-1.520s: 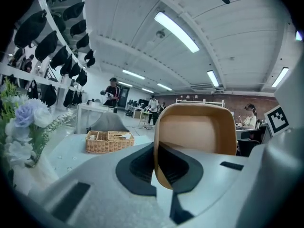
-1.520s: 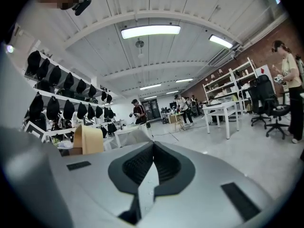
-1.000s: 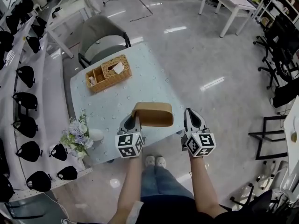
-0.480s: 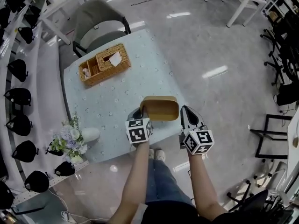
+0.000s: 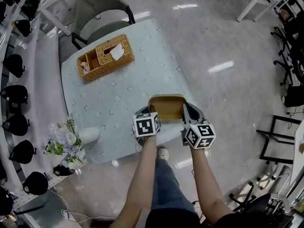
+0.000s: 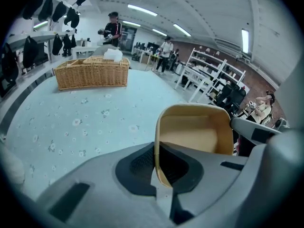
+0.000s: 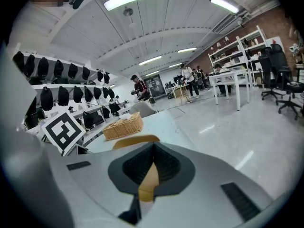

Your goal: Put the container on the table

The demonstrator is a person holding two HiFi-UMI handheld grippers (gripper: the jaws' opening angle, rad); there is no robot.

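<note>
The container [image 5: 166,106] is a tan, matte tub, rectangular with rounded corners, with thin walls and a plain rim. What shows of its inside in the left gripper view is bare. It sits at about 5 o'clock on the table [image 5: 118,96], close to the near edge. No view settles whether its base rests on the flower-printed pale cloth or hangs just above it.

The left gripper [image 5: 150,112] has its jaws pinched on the wall at the tub's 9 o'clock side. The right gripper [image 5: 188,112] is clamped the same way on the 3 o'clock wall, a tan strip showing between its ribbed pads.

The tub looks light and fairly stiff, though walls this thin would probably bow under a hard squeeze, and the smooth surface could slip. Holding both short walls just below the rim, as now, seems the sound way to keep it level.

A woven wicker basket [image 5: 105,57] stands at the table's 11 o'clock, well apart. A white vase of flowers [image 5: 71,137] stands at its 8 o'clock.
</note>
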